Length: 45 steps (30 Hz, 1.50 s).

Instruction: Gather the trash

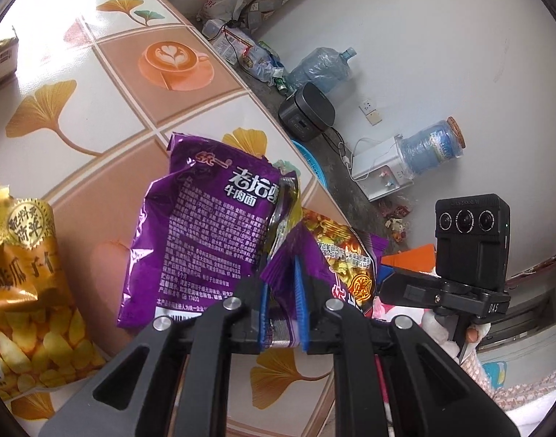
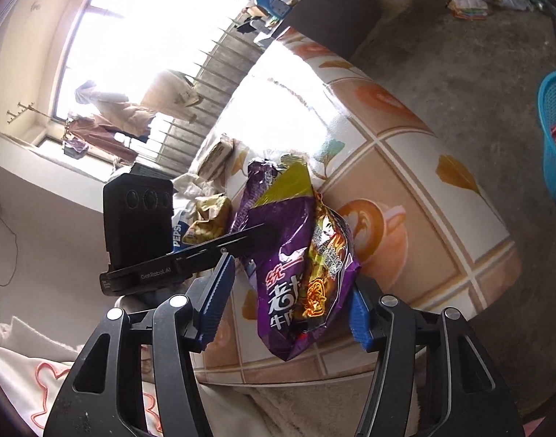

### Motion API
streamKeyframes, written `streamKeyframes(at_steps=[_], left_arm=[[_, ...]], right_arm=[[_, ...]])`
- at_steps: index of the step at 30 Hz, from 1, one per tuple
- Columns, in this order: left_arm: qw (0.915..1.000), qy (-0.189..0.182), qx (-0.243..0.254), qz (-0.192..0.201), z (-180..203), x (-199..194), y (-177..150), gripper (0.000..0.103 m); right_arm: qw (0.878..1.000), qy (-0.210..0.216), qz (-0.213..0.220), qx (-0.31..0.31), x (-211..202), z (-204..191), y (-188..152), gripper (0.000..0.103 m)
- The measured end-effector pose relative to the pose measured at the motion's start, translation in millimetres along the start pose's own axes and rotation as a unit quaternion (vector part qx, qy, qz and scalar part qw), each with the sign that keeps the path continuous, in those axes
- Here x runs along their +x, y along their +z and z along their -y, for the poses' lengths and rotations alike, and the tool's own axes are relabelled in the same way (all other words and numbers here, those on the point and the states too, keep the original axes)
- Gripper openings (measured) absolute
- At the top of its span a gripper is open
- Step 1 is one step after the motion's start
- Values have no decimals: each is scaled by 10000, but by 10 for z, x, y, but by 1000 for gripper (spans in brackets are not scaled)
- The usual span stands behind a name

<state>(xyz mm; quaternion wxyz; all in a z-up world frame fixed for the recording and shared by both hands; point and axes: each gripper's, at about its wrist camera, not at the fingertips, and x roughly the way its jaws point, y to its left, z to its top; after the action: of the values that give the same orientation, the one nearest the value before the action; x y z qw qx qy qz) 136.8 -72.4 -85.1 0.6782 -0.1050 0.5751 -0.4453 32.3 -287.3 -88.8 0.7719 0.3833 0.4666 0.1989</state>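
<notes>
Wrapper: we see the purple noodle wrapper (image 1: pixel 212 218) lifted above the table (image 1: pixel 106 116), long axis running away from us.
Left gripper (image 1: pixel 281 309): clenched on the wrapper's near end.
Right gripper (image 2: pixel 289 313): spread wide either side of the wrapper, gripping nothing.
Basket (image 2: pixel 555 138): on the floor beyond the table's far edge, nearer our right gripper.

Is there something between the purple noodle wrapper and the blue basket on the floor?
Nothing visible blocks it. The left gripper holds the purple wrapper above the table; only bare floor lies before the blue basket.
</notes>
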Motion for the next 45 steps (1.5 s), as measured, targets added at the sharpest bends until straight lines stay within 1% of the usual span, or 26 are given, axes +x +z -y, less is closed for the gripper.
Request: streamKeyframes(at_steps=[1,5,8,9,10,18,20,21,24,27,30,33,34,35,36,37,39,41,42,43,45], left_arm=[[10000,-35,-14,-18,1,10,7,12],[9999,-137,-75,-41,-22,23,10,12],[9996,-221,-157,-80,-58,33,39,12],[9995,-240,-184,-90,-66,32,43,12],[9994,-260,-208,-98,-75,31,47,12],[9964,-592,-593,-148,-201,57,56,10],[9961,-603,-635,-139,-209,58,57,10],[9961,-595,-634,-121,-208,51,59,10],[9968,-570,-560,-81,-141,47,60,10],[9992,-297,-258,31,8,-56,80,10],[9993,-61,68,355,141,-355,115,10],[9962,198,296,800,181,-802,154,10],[9947,328,333,915,160,-946,163,13],[9930,519,340,1009,128,-1081,176,14],[9911,756,310,1051,83,-1186,190,19],[9892,1006,259,1032,29,-1258,211,25],[9842,1505,203,910,-77,-1317,260,31],[9779,1970,179,673,-187,-1287,301,33],[9754,2135,135,527,-235,-1247,326,35],[9743,2213,93,400,-304,-1224,330,36],[9737,2272,80,130,-399,-1154,343,39]], right_arm=[[10000,31,-59,-40,-19,2,-17,50],[9975,-400,-124,-575,11,-195,-47,49],[9961,-587,-232,-621,94,-204,-48,46],[9957,-656,-275,-596,115,-184,-50,43],[9955,-681,-331,-564,130,-164,-51,38],[9947,-685,-423,-641,196,-231,-92,38],[9934,-815,-395,-701,207,-252,-104,32],[9925,-928,-372,-708,229,-265,-108,23],[9912,-1074,-276,-728,248,-280,-140,16],[9896,-1182,-116,-815,209,-327,-146,11],[9895,-1209,43,-793,159,-325,-108,8],[9888,-1290,200,-727,157,-295,-41,8],[9890,-1288,248,-679,157,-274,-13,8],[9893,-1280,294,-638,170,-259,18,8],[9897,-1257,332,-602,177,-239,44,8],[9902,-1225,361,-566,193,-222,74,8],[9915,-1139,390,-495,231,-195,123,8],[9927,-1056,384,-436,271,-179,170,8],[9930,-1032,378,-436,284,-180,185,8],[9928,-1036,376,-461,292,-215,189,8],[9922,-1066,364,-541,306,-242,196,8]])
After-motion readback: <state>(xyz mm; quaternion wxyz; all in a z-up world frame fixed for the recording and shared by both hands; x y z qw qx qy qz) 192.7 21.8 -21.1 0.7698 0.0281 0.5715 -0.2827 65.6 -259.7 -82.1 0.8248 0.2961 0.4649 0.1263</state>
